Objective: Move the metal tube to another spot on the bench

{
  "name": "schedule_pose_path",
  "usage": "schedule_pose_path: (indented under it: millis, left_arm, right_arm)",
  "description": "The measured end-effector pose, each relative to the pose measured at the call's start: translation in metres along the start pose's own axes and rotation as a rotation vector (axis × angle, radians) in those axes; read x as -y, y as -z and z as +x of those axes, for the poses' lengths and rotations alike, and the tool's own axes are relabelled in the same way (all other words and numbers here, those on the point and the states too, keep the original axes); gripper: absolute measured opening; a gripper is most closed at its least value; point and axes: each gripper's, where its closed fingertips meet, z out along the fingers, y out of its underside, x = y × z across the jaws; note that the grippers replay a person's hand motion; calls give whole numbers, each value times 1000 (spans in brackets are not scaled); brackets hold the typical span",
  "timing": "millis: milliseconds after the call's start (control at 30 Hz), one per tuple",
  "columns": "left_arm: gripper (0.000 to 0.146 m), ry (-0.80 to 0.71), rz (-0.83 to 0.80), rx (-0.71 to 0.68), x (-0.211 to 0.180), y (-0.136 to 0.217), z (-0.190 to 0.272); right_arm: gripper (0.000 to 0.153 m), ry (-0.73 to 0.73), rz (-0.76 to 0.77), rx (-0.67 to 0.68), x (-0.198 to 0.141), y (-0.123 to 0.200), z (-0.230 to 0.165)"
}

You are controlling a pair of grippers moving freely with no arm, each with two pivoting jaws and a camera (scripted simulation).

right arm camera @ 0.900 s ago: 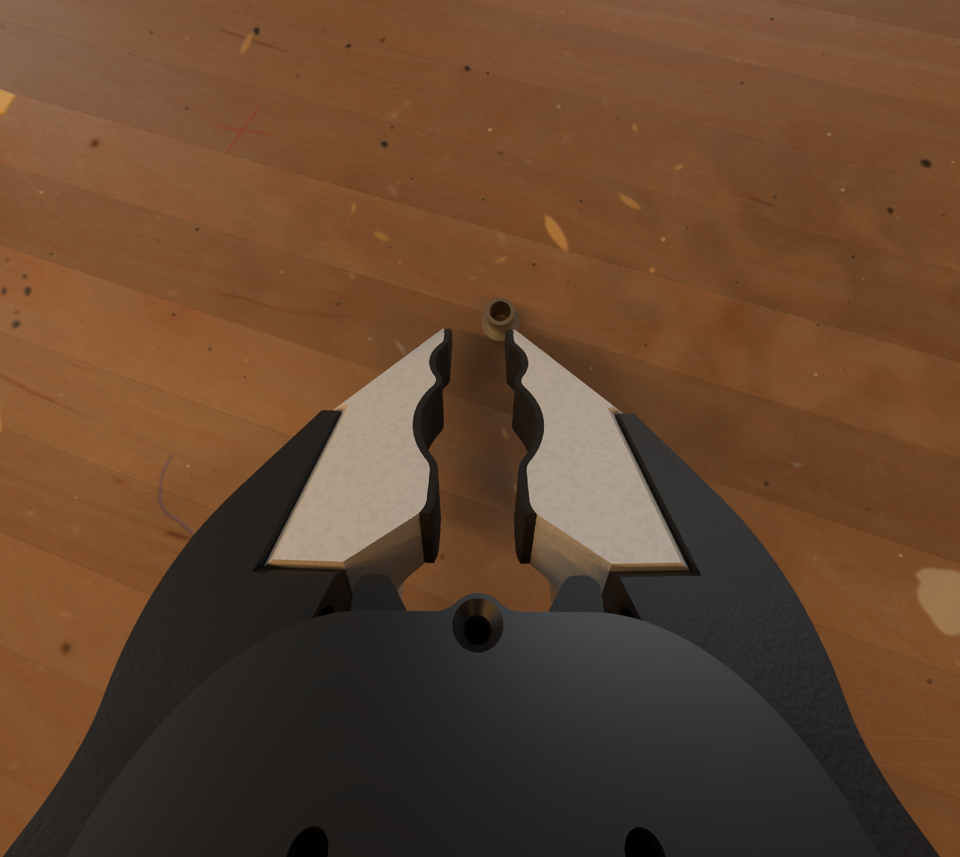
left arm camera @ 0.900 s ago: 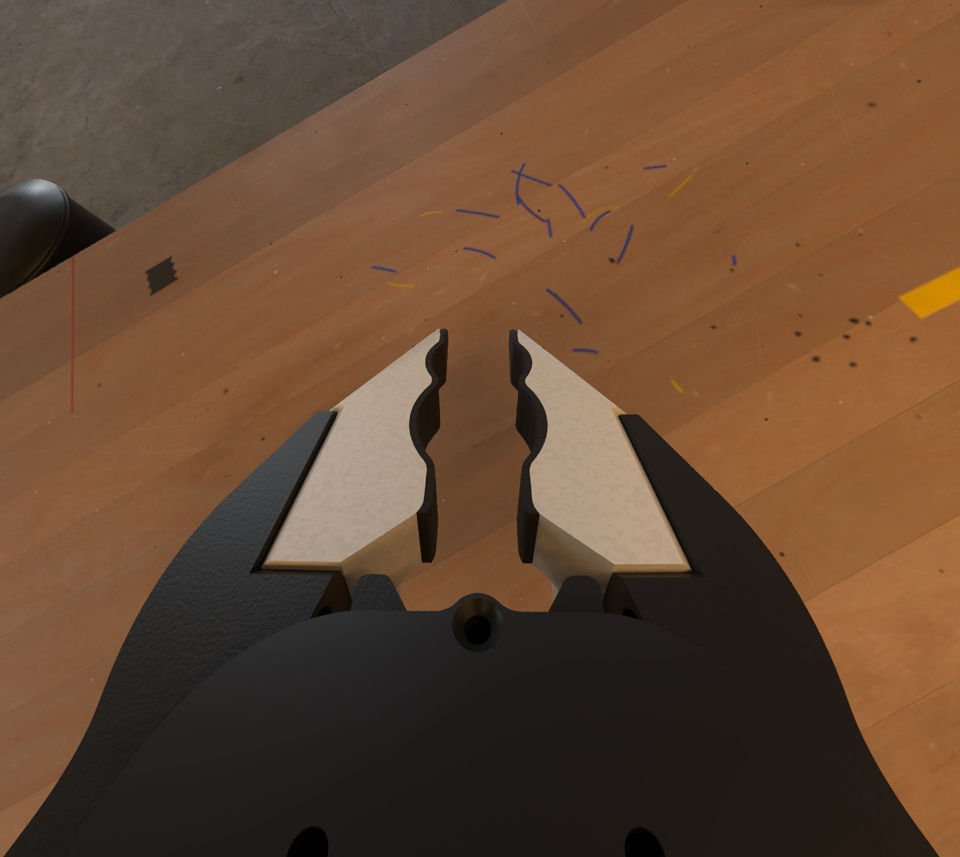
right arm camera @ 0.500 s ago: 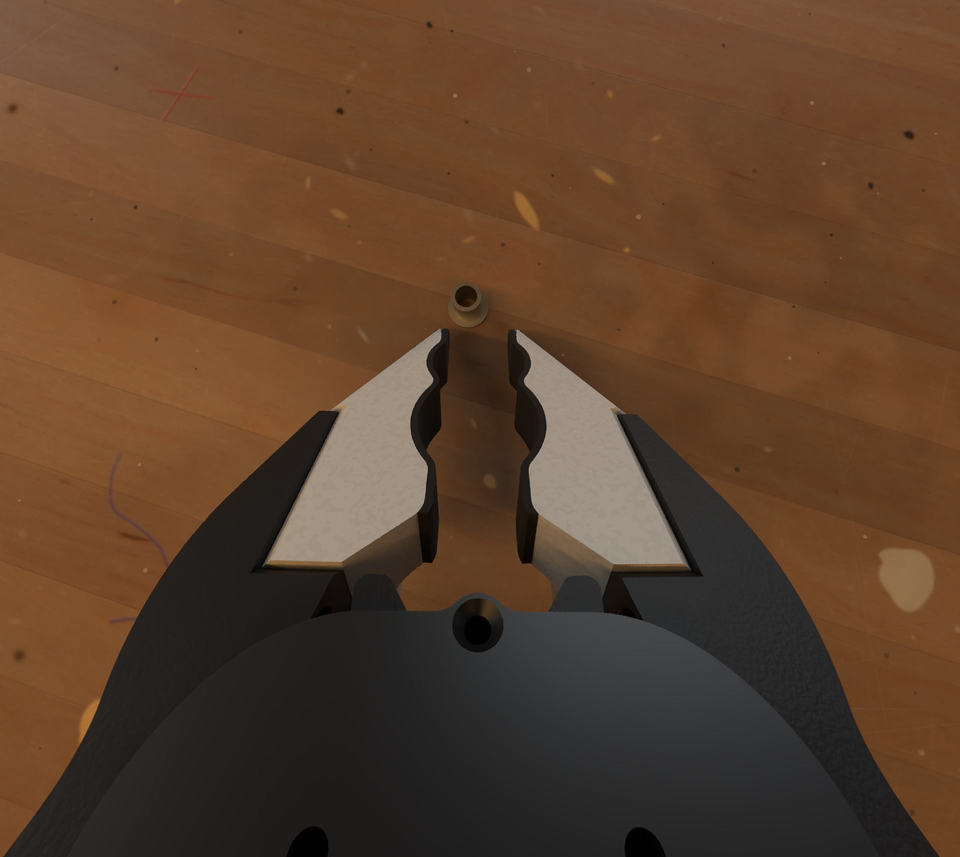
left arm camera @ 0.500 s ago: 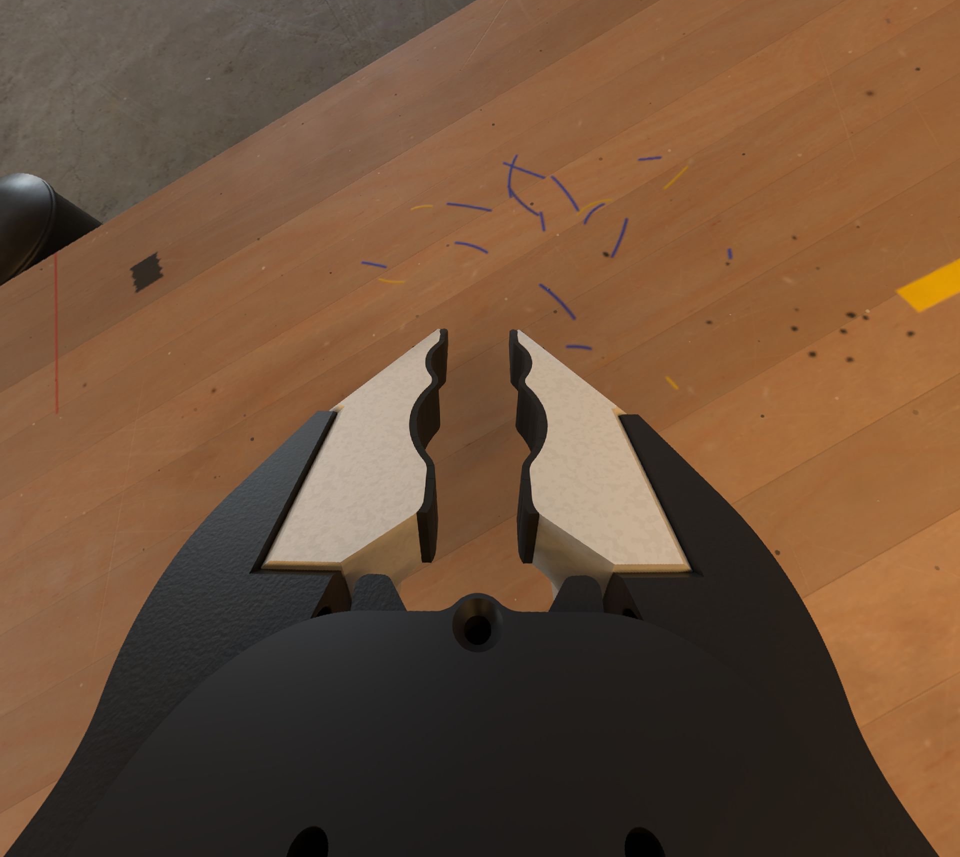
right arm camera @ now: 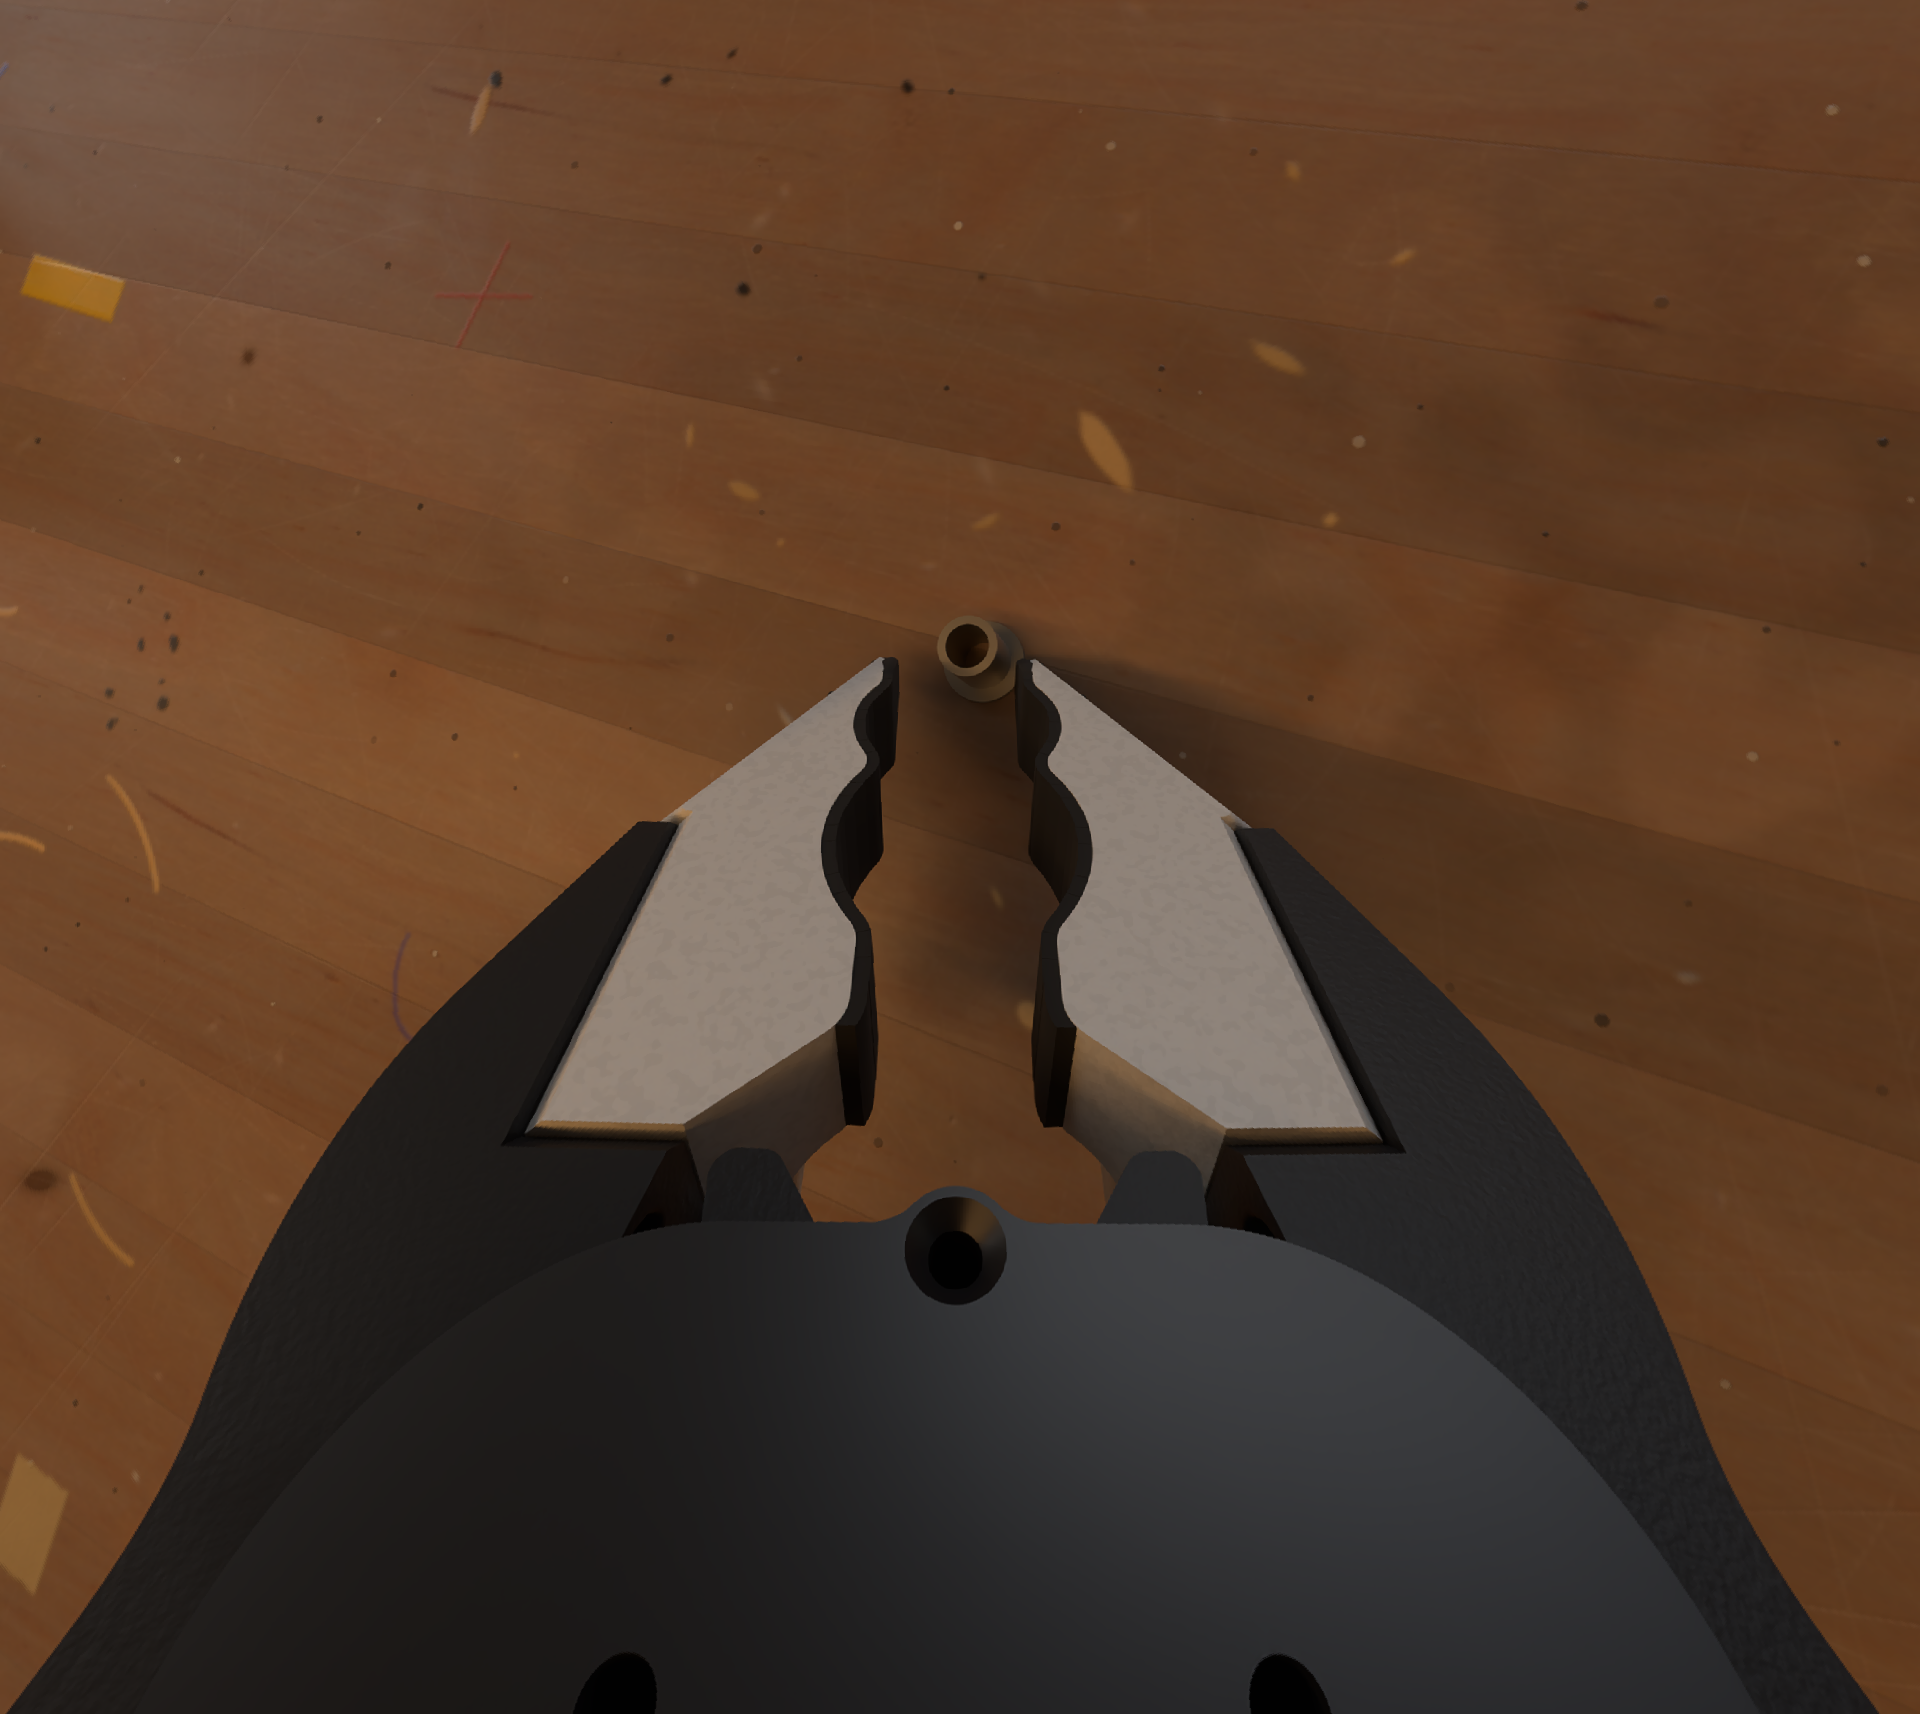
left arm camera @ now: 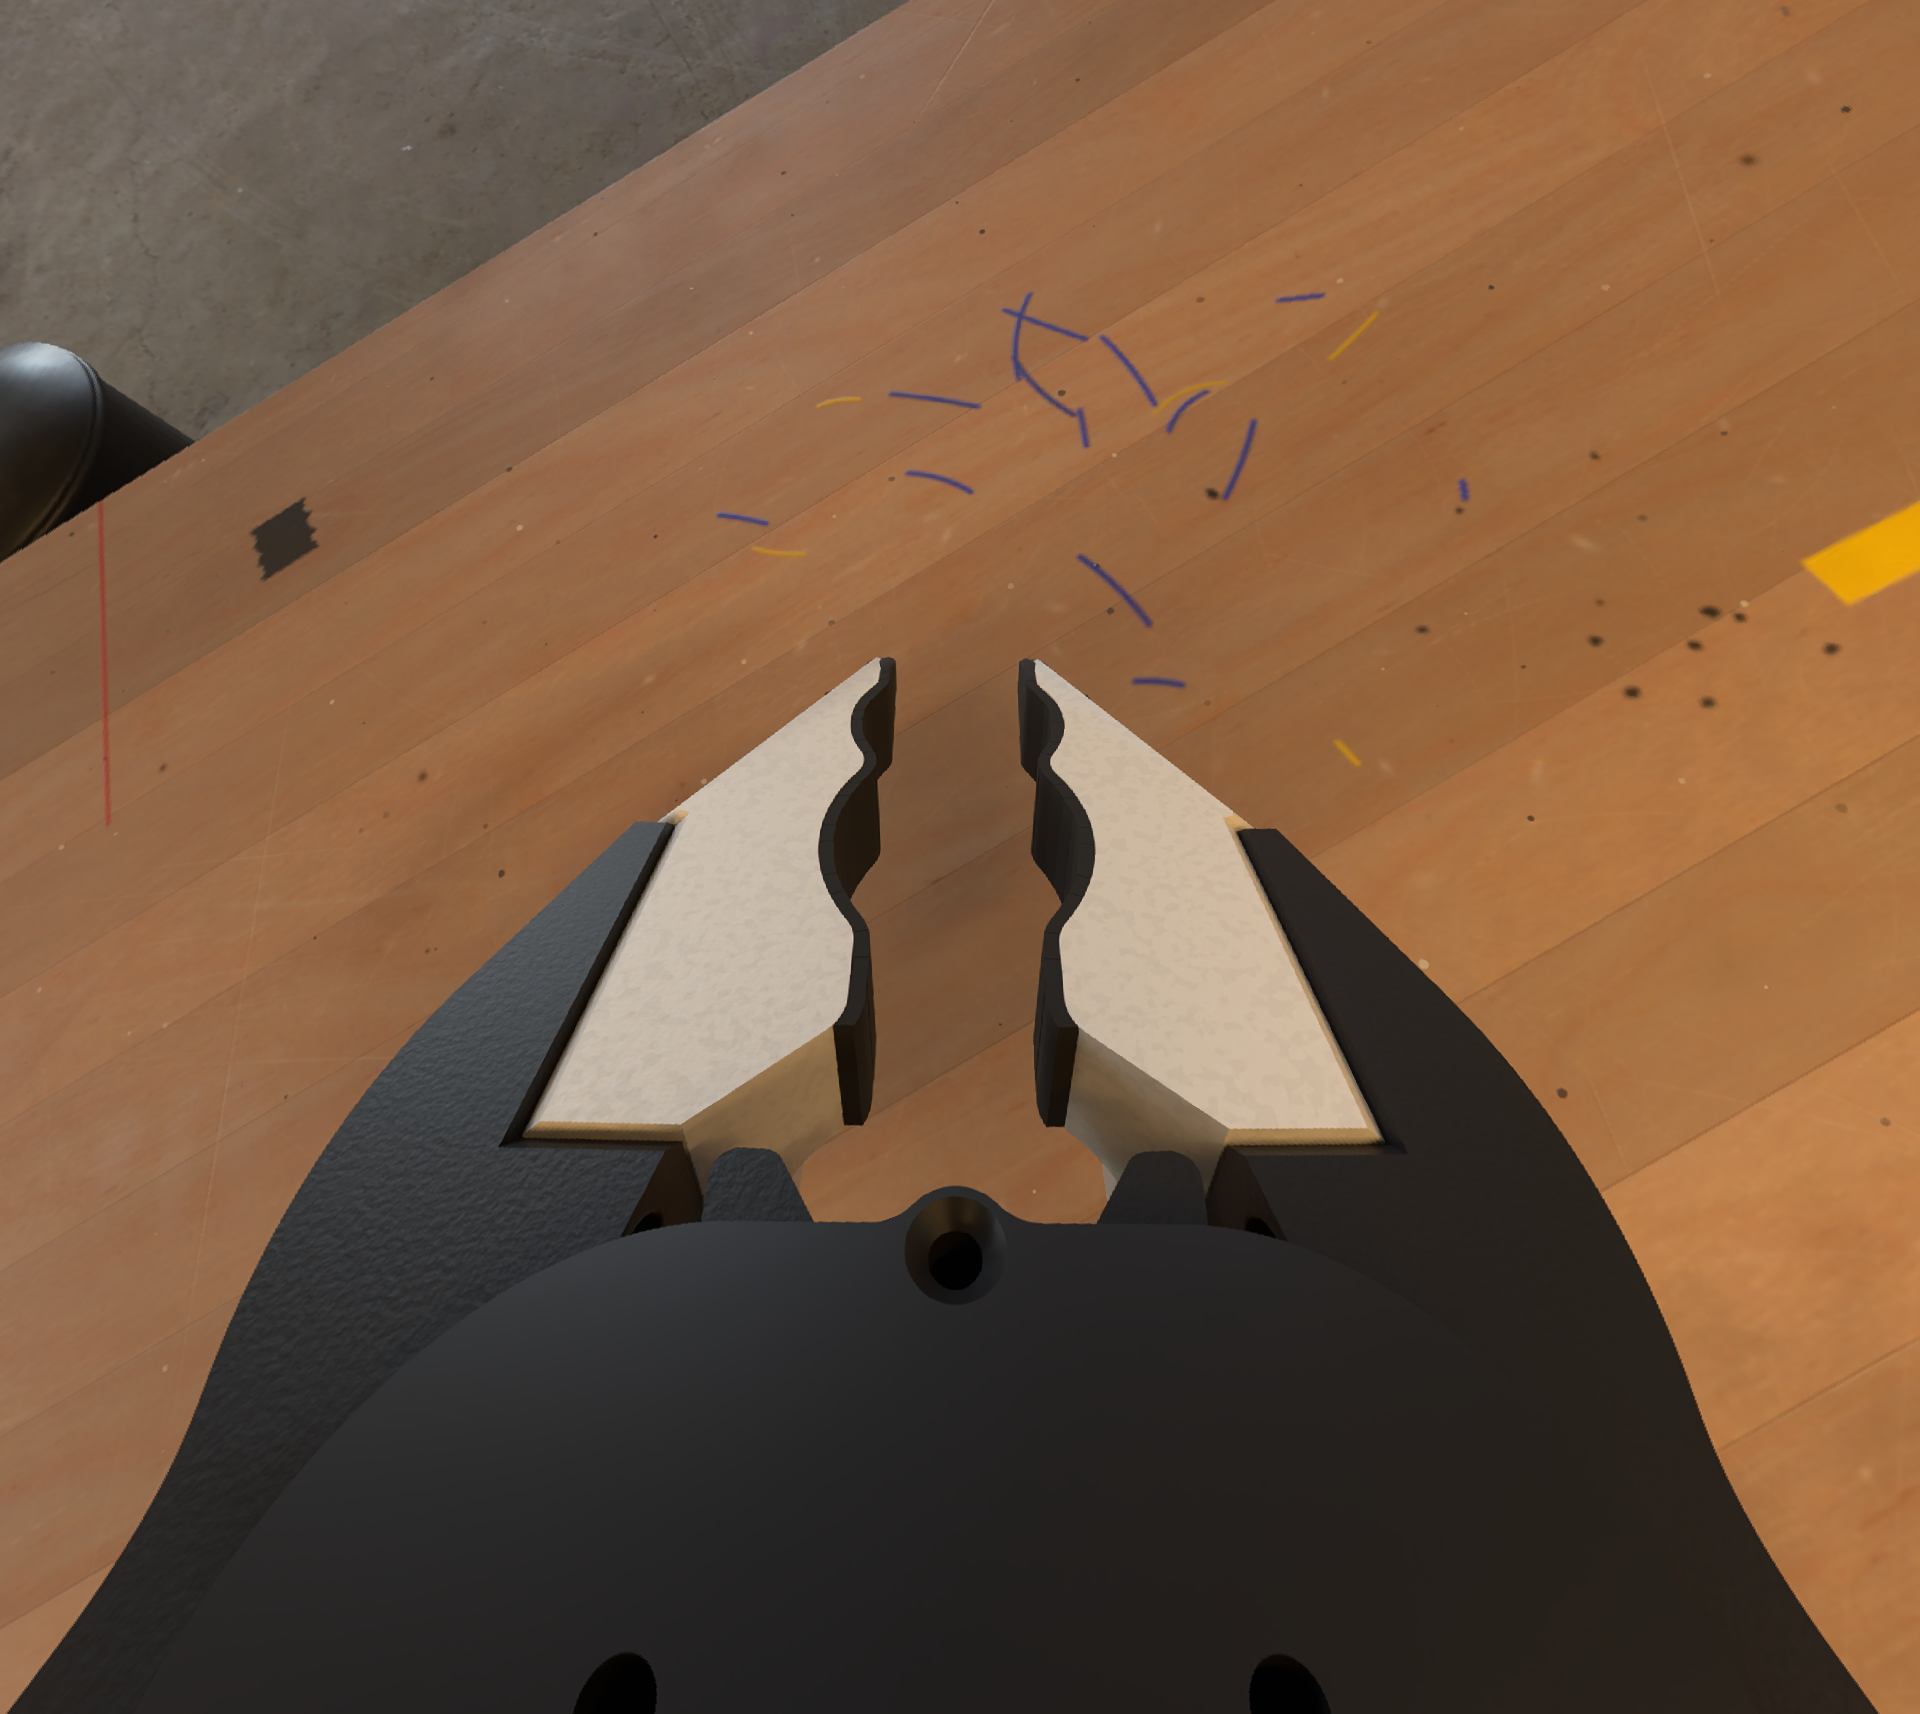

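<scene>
I see my right gripper (right arm camera: 956, 677) held with jaws apart over the wooden bench (right arm camera: 1351, 106). The small brass-coloured metal tube (right arm camera: 975, 658) stands upright just beyond the fingertips, nearer the right one.

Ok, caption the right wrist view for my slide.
Open right gripper poised over small upright metal tube on wooden bench.

Left view bright & sharp; right view dimmer, soft shadow on bench (right arm camera: 1455, 833).
</scene>
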Motion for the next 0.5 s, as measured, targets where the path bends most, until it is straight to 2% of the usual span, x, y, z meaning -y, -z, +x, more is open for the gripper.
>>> schedule_pose_path:
  millis: [233, 500]
  left_arm:
    - [23, -12, -5, -6, -1, -1, 2]
    - [23, -21, -13, -7, -2, -2, 3]
  right_arm:
    - [11, 43, -20, -35, 4, -3, 1]
    - [11, 119, -52, -65, 3, -3, 1]
